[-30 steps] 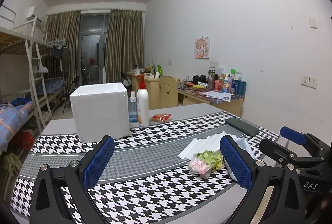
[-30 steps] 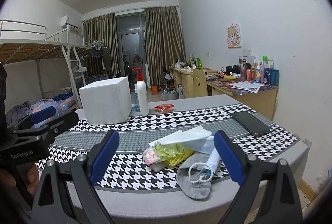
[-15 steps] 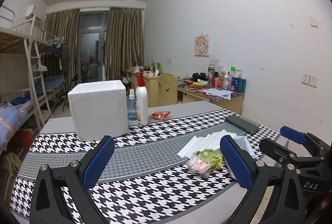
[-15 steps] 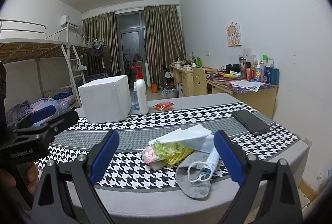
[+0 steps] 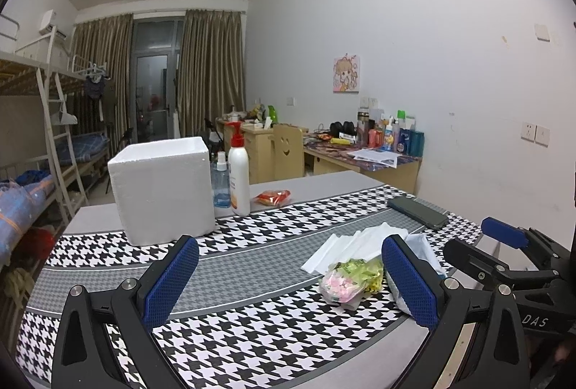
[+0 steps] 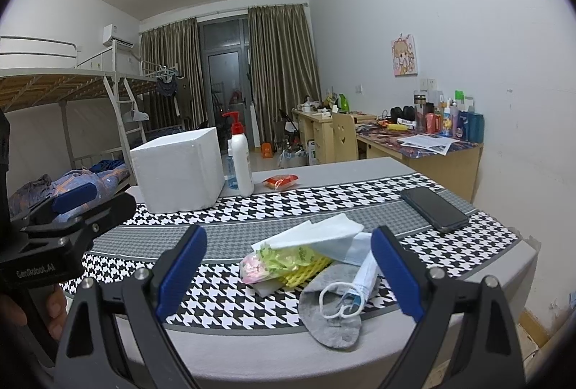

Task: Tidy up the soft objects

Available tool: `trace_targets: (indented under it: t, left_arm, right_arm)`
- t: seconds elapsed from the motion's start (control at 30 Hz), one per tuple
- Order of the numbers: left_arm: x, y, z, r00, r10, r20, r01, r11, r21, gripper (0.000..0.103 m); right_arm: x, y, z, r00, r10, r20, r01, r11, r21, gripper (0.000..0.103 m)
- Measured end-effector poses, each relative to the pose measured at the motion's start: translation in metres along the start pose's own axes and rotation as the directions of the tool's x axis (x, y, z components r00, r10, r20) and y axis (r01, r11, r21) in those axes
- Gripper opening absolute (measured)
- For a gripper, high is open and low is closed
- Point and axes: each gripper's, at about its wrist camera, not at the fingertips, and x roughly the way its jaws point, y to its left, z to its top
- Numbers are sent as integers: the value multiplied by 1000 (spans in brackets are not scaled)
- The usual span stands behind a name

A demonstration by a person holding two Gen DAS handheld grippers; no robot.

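A heap of soft things lies near the table's front right: white tissues (image 6: 316, 232), a pale blue face mask (image 6: 363, 277) with white ear loops, a grey sock (image 6: 331, 313), a green and pink plastic bag (image 6: 277, 261) and a yellow mesh piece (image 6: 306, 272). My right gripper (image 6: 289, 234) hovers open just in front of the heap, holding nothing. My left gripper (image 5: 288, 245) is open too, further left, with the tissues (image 5: 360, 241) and bag (image 5: 351, 277) near its right finger. A white foam box (image 5: 162, 191) stands at the back left.
A dark phone (image 6: 433, 209) lies to the right of the heap. A pump bottle (image 5: 239, 173), a spray bottle (image 5: 220, 183) and a red snack packet (image 5: 273, 197) stand beside the foam box. A hand (image 6: 54, 309) holds the left gripper's handle. The table's front edge is close.
Both views have shifted only slightly. Nothing on the table has moved and both grippers stay open.
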Motion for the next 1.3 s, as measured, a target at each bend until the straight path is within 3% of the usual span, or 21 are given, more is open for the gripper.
trace_targets:
  t: [0.83,1.3]
  left_arm:
    - [66,-15,-7,990,-12,-142,12,1000,3,102]
    - [99,-38,-20,966,-79,-248,88,996,22,102]
  right_arm:
    - [48,-36,-6,993,-10,-119,14,999,33,95]
    - [62,-57,-15,980,-53,-193,62,997,39,95]
